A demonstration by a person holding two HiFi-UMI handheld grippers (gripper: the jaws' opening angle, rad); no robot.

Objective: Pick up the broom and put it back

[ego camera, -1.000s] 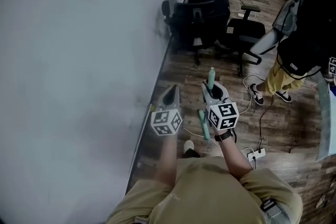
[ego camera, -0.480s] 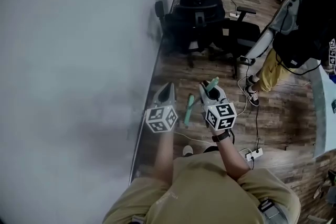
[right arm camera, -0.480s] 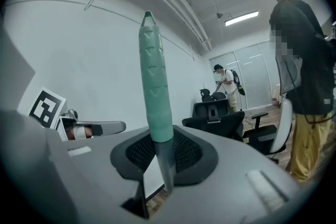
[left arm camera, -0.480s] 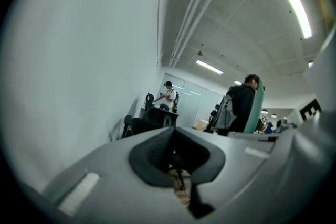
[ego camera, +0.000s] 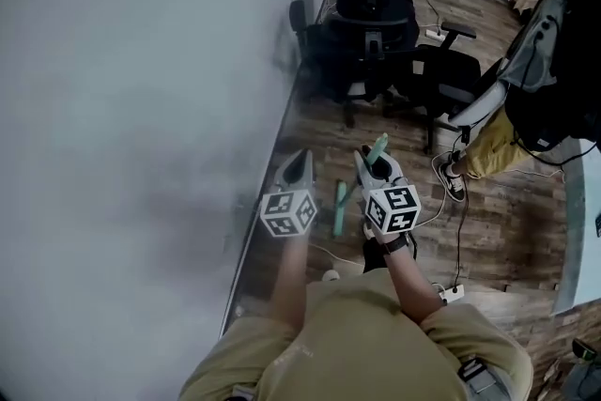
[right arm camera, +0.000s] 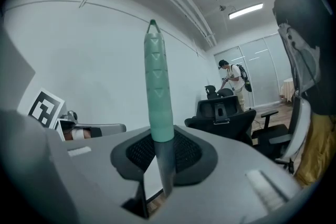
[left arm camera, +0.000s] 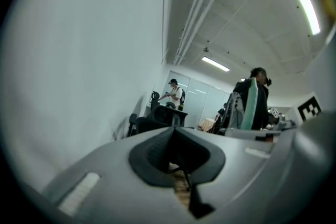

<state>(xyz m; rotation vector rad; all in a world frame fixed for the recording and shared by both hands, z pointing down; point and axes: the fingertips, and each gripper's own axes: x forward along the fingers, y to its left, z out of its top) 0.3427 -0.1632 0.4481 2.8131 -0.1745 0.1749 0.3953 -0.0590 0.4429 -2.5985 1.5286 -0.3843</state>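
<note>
The left gripper (ego camera: 300, 160) has its jaws closed with nothing in them, and it points almost flat ahead, close to the white wall (ego camera: 141, 108) on the left. Just to its right the broom (right arm camera: 157, 86) stands upright in the right gripper (ego camera: 377, 166), whose jaws pinch the dark stick right under the green handle. The broom looks light and stiff but long, so its low end may swing, and both arms reach forward side by side.

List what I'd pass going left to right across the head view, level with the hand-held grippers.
Wall → left hand-held gripper → broom → right hand-held gripper → a person's shoe.
</note>
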